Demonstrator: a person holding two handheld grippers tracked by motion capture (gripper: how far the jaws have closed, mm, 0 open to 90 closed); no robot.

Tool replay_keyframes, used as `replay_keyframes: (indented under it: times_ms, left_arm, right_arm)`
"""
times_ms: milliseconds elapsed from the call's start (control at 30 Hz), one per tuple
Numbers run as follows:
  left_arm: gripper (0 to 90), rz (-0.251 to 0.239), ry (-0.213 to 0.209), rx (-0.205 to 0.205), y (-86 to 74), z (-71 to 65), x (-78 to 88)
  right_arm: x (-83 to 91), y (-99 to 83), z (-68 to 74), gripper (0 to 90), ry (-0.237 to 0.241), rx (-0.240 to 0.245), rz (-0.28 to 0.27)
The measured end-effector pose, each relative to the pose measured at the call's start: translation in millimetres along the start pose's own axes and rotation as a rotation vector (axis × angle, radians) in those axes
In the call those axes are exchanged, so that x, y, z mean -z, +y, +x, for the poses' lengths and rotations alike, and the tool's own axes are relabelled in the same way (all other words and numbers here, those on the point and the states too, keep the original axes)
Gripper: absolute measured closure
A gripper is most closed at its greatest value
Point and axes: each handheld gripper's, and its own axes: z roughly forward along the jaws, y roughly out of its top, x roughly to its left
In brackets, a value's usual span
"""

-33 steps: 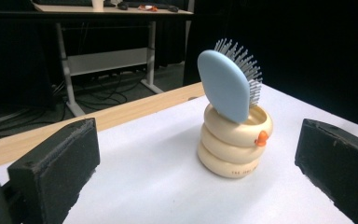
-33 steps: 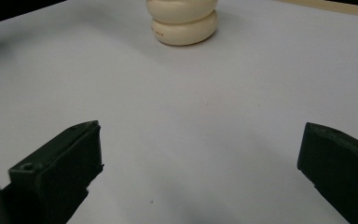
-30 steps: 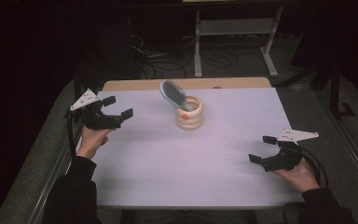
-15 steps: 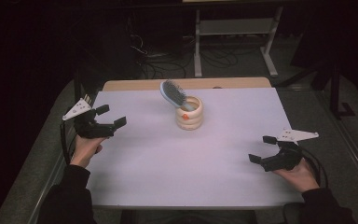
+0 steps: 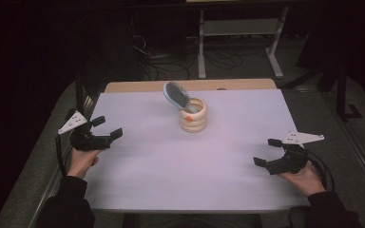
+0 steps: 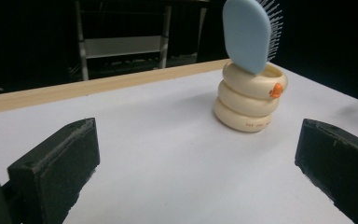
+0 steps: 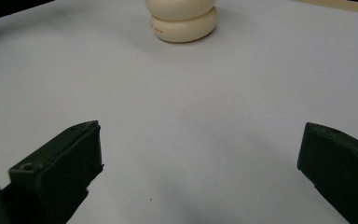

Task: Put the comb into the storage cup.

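Observation:
A cream ringed holder point(image 5: 193, 115) stands upright on the white table top point(image 5: 171, 171), toward its far middle. A light blue hairbrush point(image 5: 177, 94) leans out of it, head up and tilted left. My left gripper point(image 5: 108, 127) hovers open at the table's left edge, well apart from the holder. My right gripper point(image 5: 264, 152) is open near the front right, with nothing between its jaws. In the left gripper view the holder point(image 6: 249, 105) and brush point(image 6: 247, 32) sit ahead, right of centre, beyond the open left gripper point(image 6: 200, 177). The right gripper view catches the holder's base point(image 7: 182, 21) far ahead of the open right gripper point(image 7: 200, 177).
A bare wooden strip point(image 5: 138, 86) runs along the table's far edge. Beyond it, in the dark, stand a pale metal frame point(image 5: 237, 28) and floor cables point(image 5: 157, 61). Grey floor borders both sides of the table.
My left gripper has drawn back toward the person and lowered along the left edge. The right gripper, holder and brush have stayed put.

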Motion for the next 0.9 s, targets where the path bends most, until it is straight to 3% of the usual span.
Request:
replay_keyframes:
  times_ms: [333,567,900]
  left_arm:
    - [0.0,-0.028,0.036,-0.015,-14.9,3.3,20.4]
    - [0.0,-0.057,0.1,-0.034,-32.3,-0.9,34.2]
    - [0.0,-0.073,0.121,0.003,-41.7,0.7,48.7]
  right_arm:
    - [0.3,-0.8,-0.3,0.0,0.0,-0.003,0.0]
    - [0.7,-1.2,-0.3,0.0,0.003,-0.005,-0.003]
    - [0.9,-2.5,-0.3,0.0,0.009,-0.019,-0.007]
